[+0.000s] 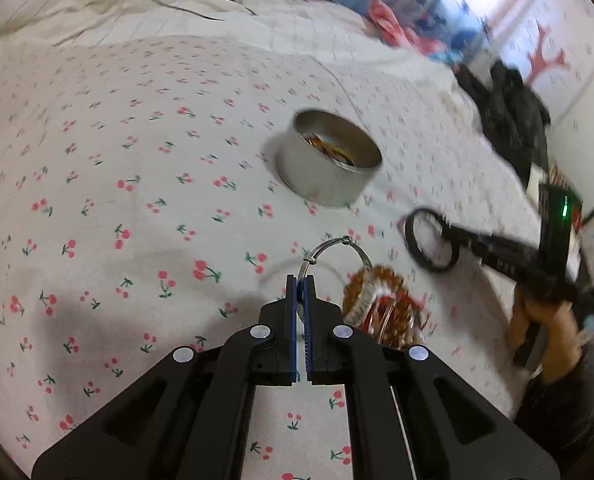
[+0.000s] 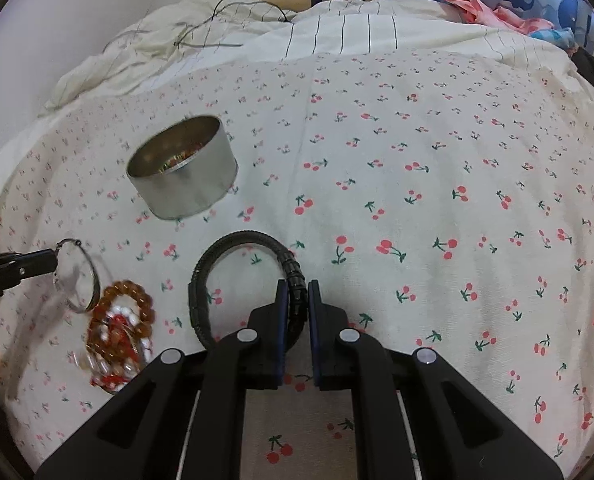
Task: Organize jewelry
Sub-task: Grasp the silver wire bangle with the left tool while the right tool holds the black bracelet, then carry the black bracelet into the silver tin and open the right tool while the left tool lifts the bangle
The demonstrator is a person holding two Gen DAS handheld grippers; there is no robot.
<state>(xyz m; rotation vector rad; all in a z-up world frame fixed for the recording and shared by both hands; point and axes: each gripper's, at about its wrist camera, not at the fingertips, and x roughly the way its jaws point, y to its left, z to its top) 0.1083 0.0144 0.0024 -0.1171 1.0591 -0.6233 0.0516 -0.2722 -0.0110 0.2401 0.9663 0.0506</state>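
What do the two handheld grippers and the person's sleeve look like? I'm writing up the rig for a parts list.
Both the left gripper and right gripper are matte black plastic linkages with round silver pivot pins and flat fingers faced with blue pads. From the left wrist view, the right unit carries a small green light. The person wears a dark sleeve.

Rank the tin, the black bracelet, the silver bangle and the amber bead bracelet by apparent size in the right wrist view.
1. Black bracelet, though nearness to the camera inflates it
2. Tin, close behind
3. Silver bangle and amber bead bracelet look alike; no ranking.
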